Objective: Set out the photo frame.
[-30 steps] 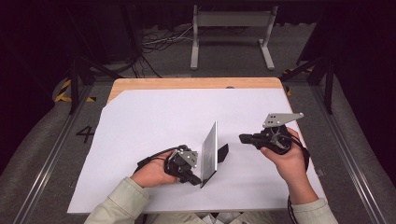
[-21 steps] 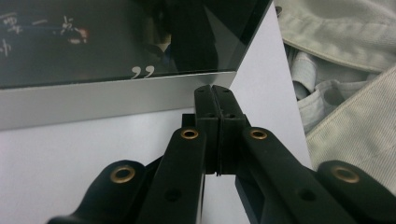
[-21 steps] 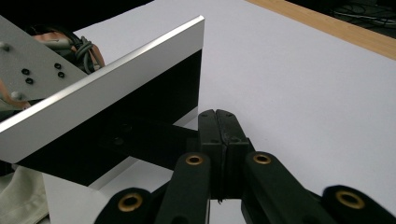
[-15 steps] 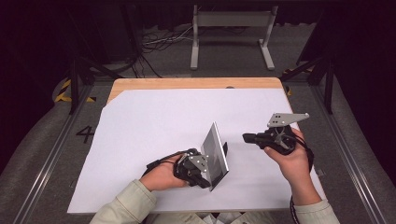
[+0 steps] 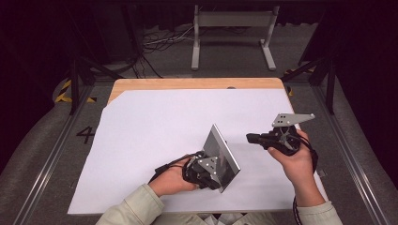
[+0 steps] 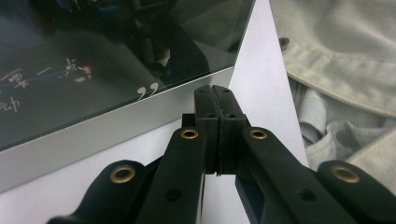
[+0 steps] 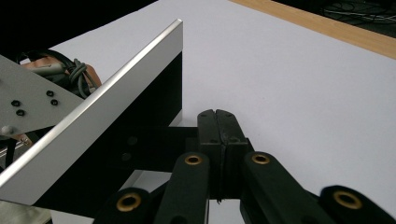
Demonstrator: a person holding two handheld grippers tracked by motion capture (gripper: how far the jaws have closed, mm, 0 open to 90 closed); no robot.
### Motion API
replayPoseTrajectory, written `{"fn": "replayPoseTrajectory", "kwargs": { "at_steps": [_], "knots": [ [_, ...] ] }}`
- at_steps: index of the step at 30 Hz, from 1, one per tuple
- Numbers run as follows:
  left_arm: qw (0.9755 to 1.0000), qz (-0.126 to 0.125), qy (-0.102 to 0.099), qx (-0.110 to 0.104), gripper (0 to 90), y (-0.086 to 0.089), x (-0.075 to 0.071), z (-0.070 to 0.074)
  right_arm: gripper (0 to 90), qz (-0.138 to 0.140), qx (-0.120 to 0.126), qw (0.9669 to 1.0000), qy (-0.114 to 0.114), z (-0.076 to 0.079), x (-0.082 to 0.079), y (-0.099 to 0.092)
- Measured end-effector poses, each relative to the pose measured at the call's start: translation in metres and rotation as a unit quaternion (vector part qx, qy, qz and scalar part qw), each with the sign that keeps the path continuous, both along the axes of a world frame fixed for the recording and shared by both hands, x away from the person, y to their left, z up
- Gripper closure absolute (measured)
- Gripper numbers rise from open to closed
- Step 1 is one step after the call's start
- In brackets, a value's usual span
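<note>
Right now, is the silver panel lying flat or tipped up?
Tipped up: the silver panel stands on edge on the white sheet, leaning by the left hand-held gripper.

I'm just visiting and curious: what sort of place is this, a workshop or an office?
Most likely a lab recording station. A wooden table covered with white paper sits among dark surroundings, with loose cables and a metal stand on the floor behind, and a person works hand-held grippers, left gripper and right gripper.

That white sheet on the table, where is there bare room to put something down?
The white sheet is bare across its far half up to the wooden table edge, and along its left side. It is crowded near the front: the left gripper against the tilted silver panel, and the right gripper beside it.
</note>
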State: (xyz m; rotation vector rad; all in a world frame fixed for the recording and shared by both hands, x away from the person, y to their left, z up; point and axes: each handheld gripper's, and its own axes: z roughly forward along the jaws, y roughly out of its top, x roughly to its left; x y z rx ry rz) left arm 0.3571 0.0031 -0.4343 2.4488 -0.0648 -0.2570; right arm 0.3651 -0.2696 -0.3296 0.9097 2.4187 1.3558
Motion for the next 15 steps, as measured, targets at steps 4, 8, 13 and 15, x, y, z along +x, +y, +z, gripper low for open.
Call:
{"fn": "replayPoseTrajectory", "kwargs": {
  "at_steps": [4, 8, 13, 15],
  "knots": [
    [1.0, 0.006, -0.004, -0.004, 90.0, -0.0056, -0.0024, -0.0006, 90.0, 0.002, 0.001, 1.0, 0.002, 0.0009, -0.0003, 0.0001],
    [0.9999, 0.008, -0.002, -0.008, 90.0, -0.0072, -0.0042, -0.0013, 90.0, 0.001, 0.003, 1.0, 0.003, 0.0017, -0.0007, -0.0005],
    [1.0, 0.006, 0.005, -0.003, 90.0, -0.0033, -0.0043, -0.0001, 90.0, -0.004, 0.008, 0.9999, 0.005, 0.0024, -0.0009, -0.0028],
    [0.9999, 0.008, 0.013, -0.008, 87.6, 0.0016, -0.0037, 0.0014, 89.0, -0.006, 0.014, 0.9998, 0.013, 0.0026, -0.0011, -0.0037]
  ]
}}
